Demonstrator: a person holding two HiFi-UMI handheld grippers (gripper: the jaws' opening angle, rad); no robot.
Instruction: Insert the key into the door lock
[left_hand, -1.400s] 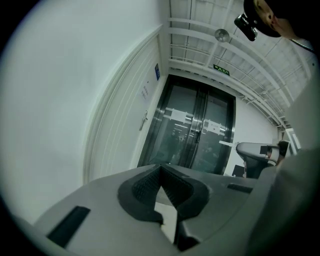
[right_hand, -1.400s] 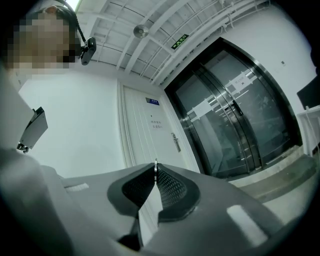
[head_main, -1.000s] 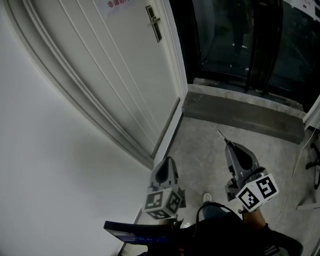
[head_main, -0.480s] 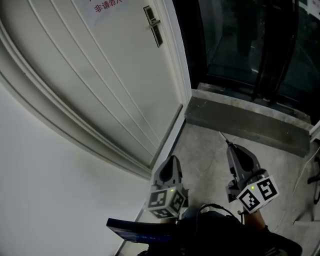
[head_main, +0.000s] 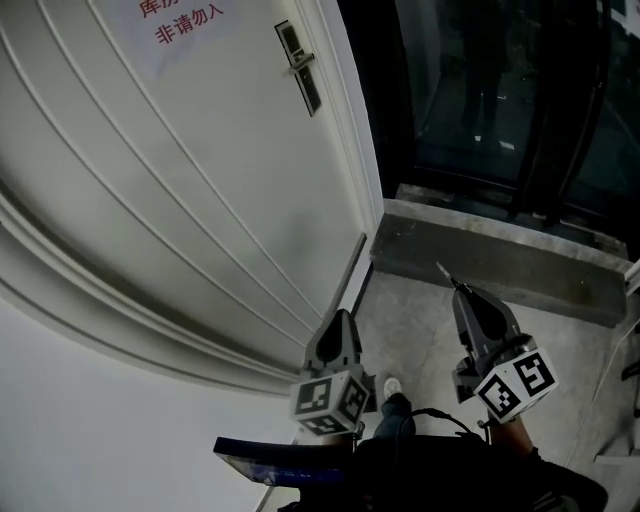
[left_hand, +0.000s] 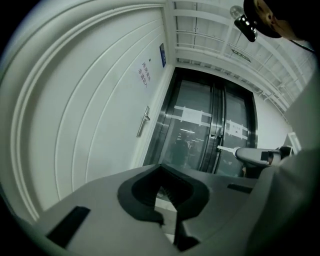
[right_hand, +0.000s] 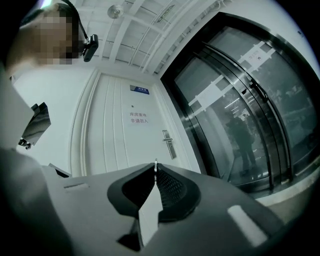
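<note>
**Head view.** Found the door lock (head_main: 299, 66), a dark plate with a lever, high on the white door (head_main: 200, 170), just right of a sign (head_main: 178, 16) printed in red. Found the right gripper (head_main: 461, 290) far below that lock and off to its right, over the concrete floor (head_main: 420, 330). Clamped on the key (head_main: 443, 271), with the thin blade poking out past the tips. Found the left gripper (head_main: 338, 320) also well below the lock, nearer the foot of the door, pinched to a point.

**Left gripper view.** Saw the jaws drawn together with nothing held between them. Picked out the lock (left_hand: 143, 121) well ahead and higher up. Picked out the right gripper (left_hand: 260, 156) off to the lock's right, with the key (left_hand: 226, 148) jutting from it.

**Right gripper view.** Saw the jaws closed tight on the key (right_hand: 155, 168), with only its bright tip showing beyond them. Placed the lock (right_hand: 168, 143) just above and right of that tip in the frame, though plainly well apart from it. Could not make out the keyhole.

Judged this the approach step: key in hand, no contact with the lock yet. Next, most likely: raise and carry the key toward the lock and find the keyhole on the plate. Then line the blade up with the slot and push straight in.
</note>
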